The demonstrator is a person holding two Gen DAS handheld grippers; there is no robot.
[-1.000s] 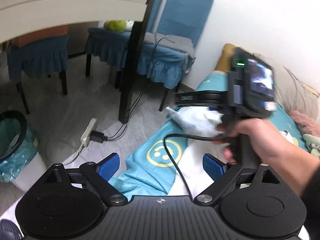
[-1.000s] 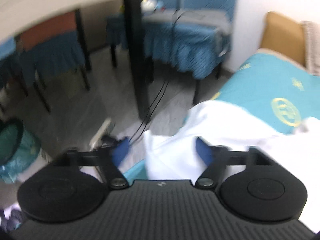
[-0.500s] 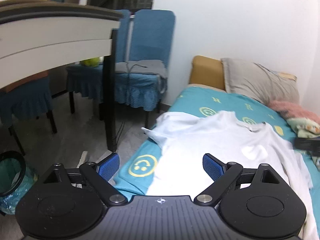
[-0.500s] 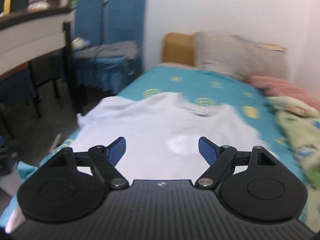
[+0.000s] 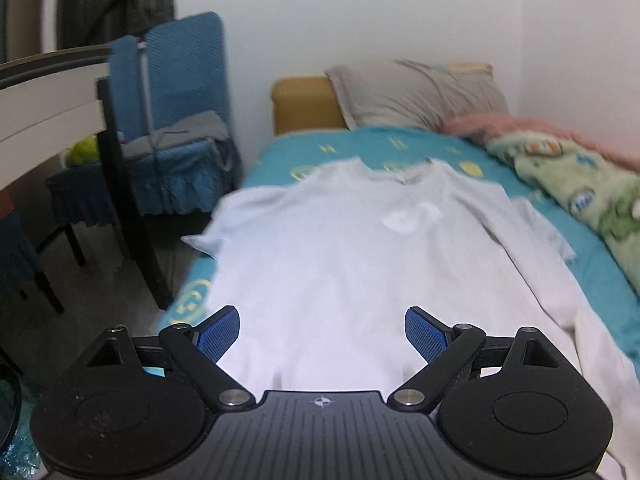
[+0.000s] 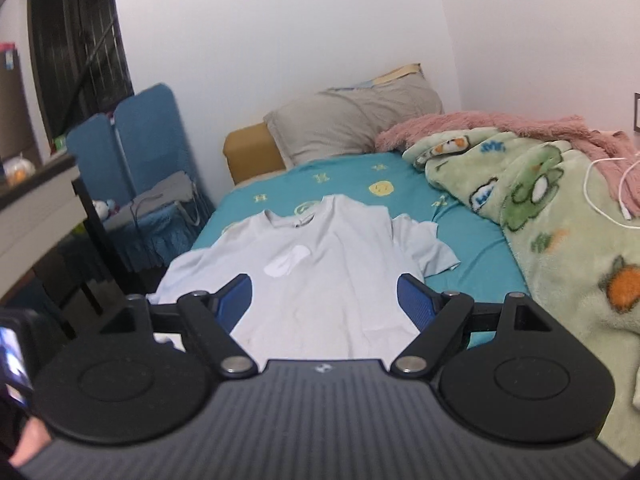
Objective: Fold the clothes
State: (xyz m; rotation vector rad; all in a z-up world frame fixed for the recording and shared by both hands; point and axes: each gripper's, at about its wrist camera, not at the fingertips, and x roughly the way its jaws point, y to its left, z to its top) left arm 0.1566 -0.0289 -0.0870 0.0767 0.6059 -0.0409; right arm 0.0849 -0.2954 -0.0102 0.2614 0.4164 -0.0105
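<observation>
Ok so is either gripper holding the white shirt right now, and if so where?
Neither. The left gripper and right gripper are both open, and the white t-shirt lies spread flat on the bed, nothing between the fingers.

The hem of the white T-shirt (image 6: 320, 280) is hiding behind the body of the right gripper (image 6: 324, 304), so its lower edge is not showing. In the left wrist view the T-shirt (image 5: 340, 260) ahead of the left gripper (image 5: 322, 334) is looking blurred, and its print is staying unreadable. To the far left of the right gripper, a small lit screen (image 6: 10, 354) is getting cut by the edge, too blurred to read.
</observation>
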